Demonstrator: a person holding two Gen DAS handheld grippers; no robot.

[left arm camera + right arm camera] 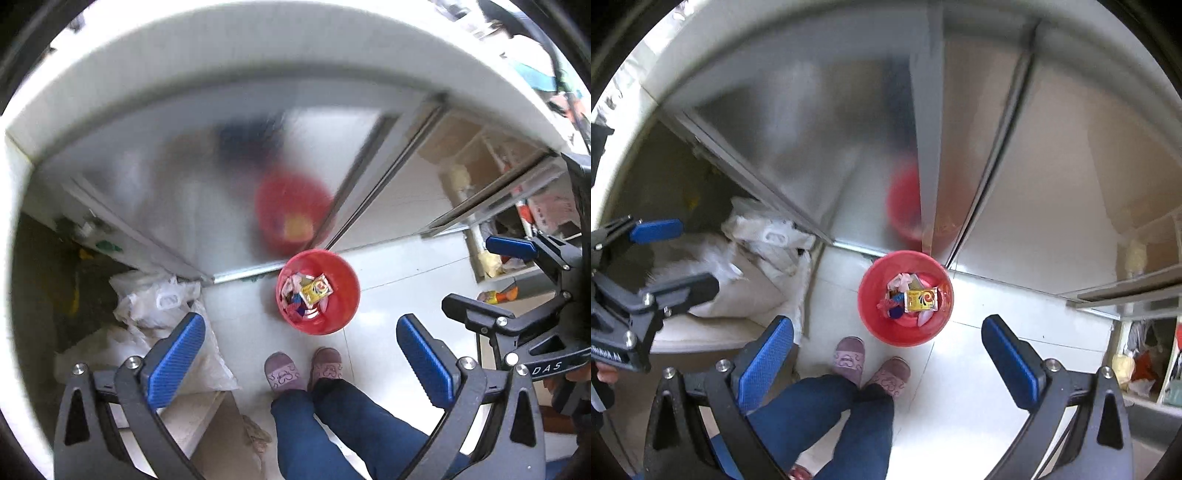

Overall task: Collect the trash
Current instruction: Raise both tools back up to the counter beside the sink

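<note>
A red bin (318, 291) stands on the white floor against a steel cabinet; it also shows in the right wrist view (905, 298). Inside lie a yellow packet (315, 288) (921, 300) and other wrappers. My left gripper (301, 354) is open and empty, held high above the bin. My right gripper (888, 356) is open and empty, also high above it. The right gripper shows at the right of the left wrist view (484, 273), and the left gripper at the left of the right wrist view (679, 254).
A white counter edge (229, 55) curves above steel cabinet doors (192, 184). White plastic bags (155, 299) lie at the left. The person's feet in purple slippers (303, 369) stand just before the bin. Open shelves with clutter (517, 236) are at the right.
</note>
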